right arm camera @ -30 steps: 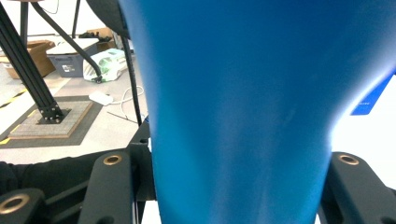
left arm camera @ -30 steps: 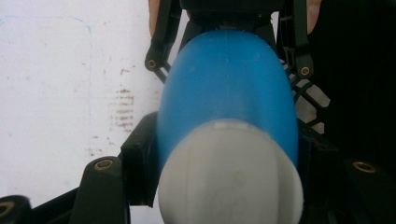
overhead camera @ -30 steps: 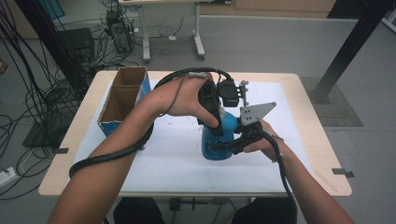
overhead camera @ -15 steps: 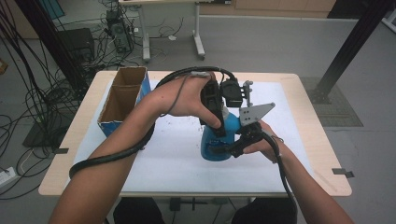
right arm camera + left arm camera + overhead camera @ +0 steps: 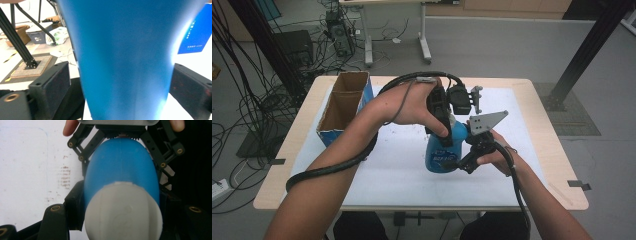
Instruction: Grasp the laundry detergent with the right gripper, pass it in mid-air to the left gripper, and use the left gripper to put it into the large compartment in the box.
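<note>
Standing a little right of the middle of the high view, the blue bottle is upright on the white mat that covers the wooden table, and both grippers are at it. The left gripper comes down from above at the centre of that picture, and its jaws are pinching the upper part of the bottle near the white cap. In the left gripper view the cap sits in the lower middle, with the blue body rising above it and a black jaw tight against each side. The right gripper is at the lower right side of the bottle in the high view. Its jaws have just been opening, and in the right gripper view the blue body stands between them: the left pad is apart from the bottle with a small gap, while on the right side I cannot tell if the pad touches it or not. An open cardboard box stands at the upper left of the table in the high view, well apart from the bottle.
</note>
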Motion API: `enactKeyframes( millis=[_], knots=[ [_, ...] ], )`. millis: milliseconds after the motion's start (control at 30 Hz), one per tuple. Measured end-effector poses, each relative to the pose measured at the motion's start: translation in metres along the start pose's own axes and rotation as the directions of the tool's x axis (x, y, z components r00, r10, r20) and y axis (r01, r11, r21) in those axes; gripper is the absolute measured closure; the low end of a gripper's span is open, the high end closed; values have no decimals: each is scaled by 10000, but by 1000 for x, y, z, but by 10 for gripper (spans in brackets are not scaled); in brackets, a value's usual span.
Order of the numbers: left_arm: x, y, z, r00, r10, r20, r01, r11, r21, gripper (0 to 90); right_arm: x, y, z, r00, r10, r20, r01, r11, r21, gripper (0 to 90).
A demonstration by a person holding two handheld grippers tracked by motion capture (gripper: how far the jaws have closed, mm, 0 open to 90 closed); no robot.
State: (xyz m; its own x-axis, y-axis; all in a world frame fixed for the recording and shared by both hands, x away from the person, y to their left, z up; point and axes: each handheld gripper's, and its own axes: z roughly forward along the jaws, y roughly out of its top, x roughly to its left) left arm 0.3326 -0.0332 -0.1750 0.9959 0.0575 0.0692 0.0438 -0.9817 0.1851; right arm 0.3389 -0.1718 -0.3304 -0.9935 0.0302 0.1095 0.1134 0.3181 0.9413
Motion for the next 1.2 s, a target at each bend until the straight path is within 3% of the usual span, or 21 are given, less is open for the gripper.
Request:
enactKeyframes(
  millis=[133, 467, 833, 1067, 1200],
  knots=[
    [2, -1, 1, 9999, -106, 29, 106, 9999, 11, 380, 1, 1, -1, 9999, -148, 84, 147, 9998, 125, 29],
    [5, -2, 4, 9991, -417, 98, 416, 9991, 117, 379, 0, 5, -3, 9999, 99, 103, -107, 9971, 755, 28],
    [10, -6, 6, 9933, -1151, -44, 1152, 9933, 72, 379, -5, 8, -11, 9987, 380, 338, -423, 9899, 1352, 28],
    [13, -9, 5, 9838, -1793, -51, 1794, 9837, 160, 379, -9, 11, -18, 9971, 617, 450, -689, 9810, 1812, 29],
    [15, -12, 5, 9734, -2286, -135, 2288, 9733, 162, 380, -11, 12, -21, 9962, 682, 547, -790, 9701, 2296, 29]
  ],
)
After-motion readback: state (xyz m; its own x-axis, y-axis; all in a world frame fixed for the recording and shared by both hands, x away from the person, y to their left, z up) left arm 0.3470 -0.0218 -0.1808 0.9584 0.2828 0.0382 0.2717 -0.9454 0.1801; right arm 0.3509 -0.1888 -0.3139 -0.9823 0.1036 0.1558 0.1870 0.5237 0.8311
